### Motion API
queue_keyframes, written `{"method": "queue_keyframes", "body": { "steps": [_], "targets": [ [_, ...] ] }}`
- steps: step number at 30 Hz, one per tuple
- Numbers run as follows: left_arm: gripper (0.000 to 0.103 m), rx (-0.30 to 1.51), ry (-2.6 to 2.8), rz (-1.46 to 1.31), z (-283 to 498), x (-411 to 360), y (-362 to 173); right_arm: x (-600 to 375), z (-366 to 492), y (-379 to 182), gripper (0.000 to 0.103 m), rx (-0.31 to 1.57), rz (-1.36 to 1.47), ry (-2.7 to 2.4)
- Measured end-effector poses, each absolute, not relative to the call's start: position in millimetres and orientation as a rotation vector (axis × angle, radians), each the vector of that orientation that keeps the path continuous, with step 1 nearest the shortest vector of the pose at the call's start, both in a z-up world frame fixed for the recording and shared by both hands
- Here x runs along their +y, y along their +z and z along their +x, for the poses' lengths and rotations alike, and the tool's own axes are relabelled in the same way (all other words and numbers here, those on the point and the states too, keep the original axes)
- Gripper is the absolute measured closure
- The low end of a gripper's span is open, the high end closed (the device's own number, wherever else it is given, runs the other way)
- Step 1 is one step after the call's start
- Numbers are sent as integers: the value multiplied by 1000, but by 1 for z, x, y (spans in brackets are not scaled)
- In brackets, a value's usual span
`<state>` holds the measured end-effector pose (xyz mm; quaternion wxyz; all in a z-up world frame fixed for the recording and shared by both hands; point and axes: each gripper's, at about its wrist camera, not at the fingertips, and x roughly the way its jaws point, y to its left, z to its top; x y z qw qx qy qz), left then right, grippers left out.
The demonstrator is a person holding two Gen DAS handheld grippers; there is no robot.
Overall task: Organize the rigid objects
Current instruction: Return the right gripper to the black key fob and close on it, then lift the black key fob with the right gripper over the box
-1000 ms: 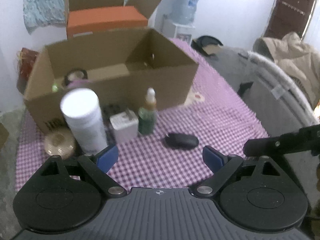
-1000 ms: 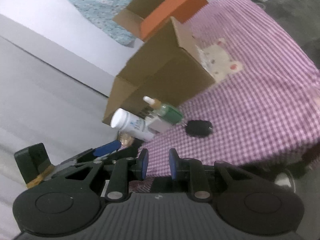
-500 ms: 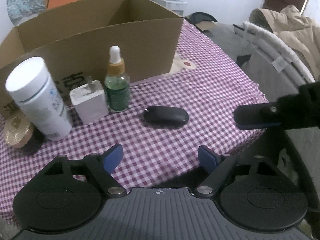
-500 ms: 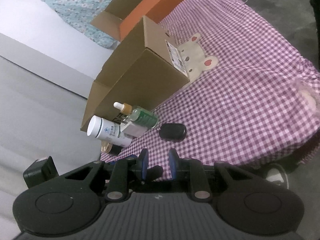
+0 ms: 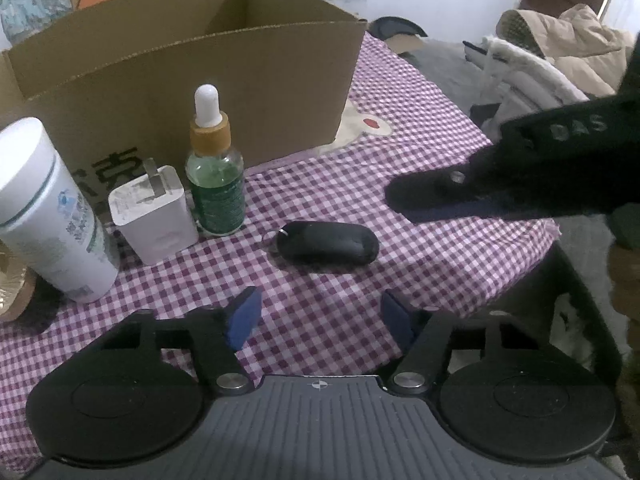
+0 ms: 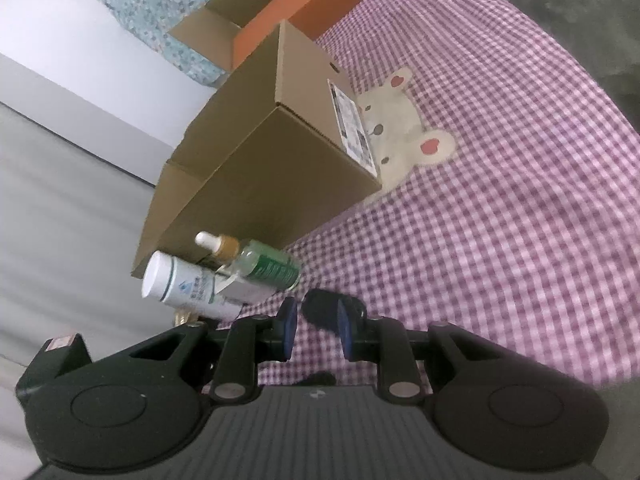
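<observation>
One black key fob (image 5: pixel 326 242) lies ahead of the left gripper's (image 5: pixel 320 322) closing, empty jaws.

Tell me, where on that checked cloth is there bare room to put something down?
The widest bare patch lies right of the cardboard box, past the bunny patch. Cloth in front of the black key fob is free too. It is crowded by the white bottle, charger and dropper bottle.

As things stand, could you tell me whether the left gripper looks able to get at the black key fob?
Probably yes. The black key fob lies alone on the checked cloth, straight ahead of the left gripper, whose jaws are closing with nothing between them. The right gripper hovers close beside it and could crowd the approach.
</observation>
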<state>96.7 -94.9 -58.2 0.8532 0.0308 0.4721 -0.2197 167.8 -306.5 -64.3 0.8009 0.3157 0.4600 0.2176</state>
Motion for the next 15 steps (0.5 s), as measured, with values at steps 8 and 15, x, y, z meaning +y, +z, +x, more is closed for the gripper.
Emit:
{"method": "queue_keyframes", "body": {
  "steps": [8,15],
  "targets": [
    [44,994,-496,37,103,-92,-60,-299,198,-85,79,1016,653,445],
    [47,999,-522,16,108,-98,-60,-289,205,-102,79,1056,685,483]
  ]
}}
